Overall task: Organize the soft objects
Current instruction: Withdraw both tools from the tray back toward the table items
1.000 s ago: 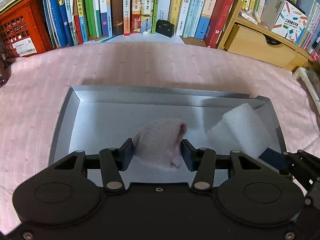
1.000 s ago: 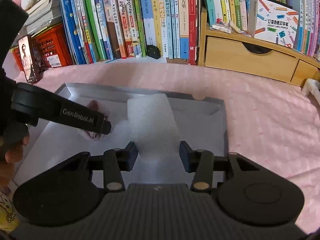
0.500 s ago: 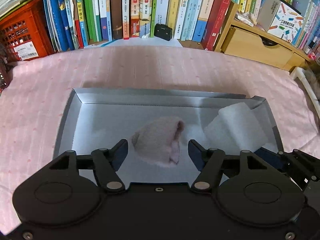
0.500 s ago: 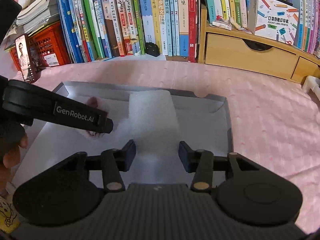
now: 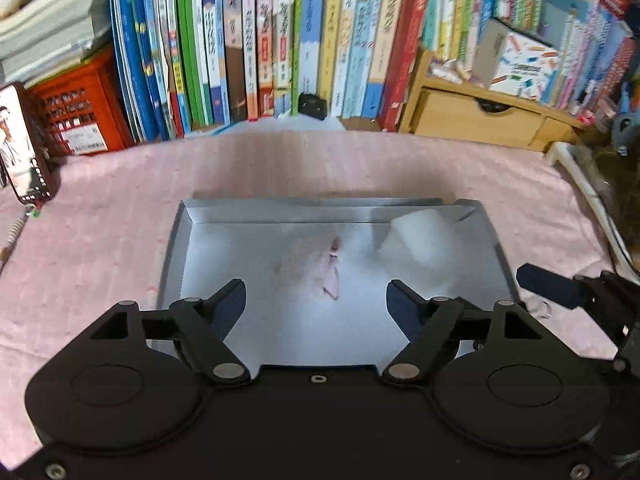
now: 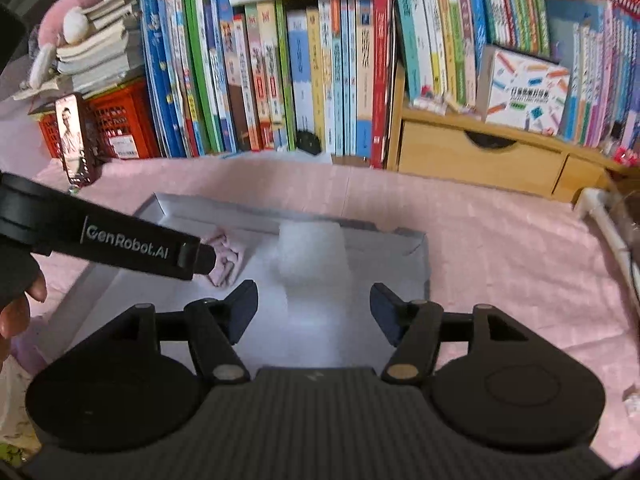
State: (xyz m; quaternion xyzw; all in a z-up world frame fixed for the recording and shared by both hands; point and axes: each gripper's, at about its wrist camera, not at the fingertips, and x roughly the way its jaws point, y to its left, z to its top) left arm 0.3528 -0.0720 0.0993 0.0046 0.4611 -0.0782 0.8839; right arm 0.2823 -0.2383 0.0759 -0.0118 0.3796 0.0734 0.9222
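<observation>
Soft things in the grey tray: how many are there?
2. A pink cloth lies near the tray's middle; a white foam block sits at its right end. Nothing seems hidden.

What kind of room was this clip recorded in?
Probably a home study or child's bedroom. A long row of upright books lines the back, a small wooden drawer unit holds more, and the grey tray sits on a pink cloth like a bedspread or table cover.

Matt grey cardboard tray (image 5: 188,240); fuzzy pink cloth (image 5: 316,268); white foam block (image 5: 420,236); pink woven sheet (image 5: 100,240); pale wooden drawers (image 5: 480,124).
</observation>
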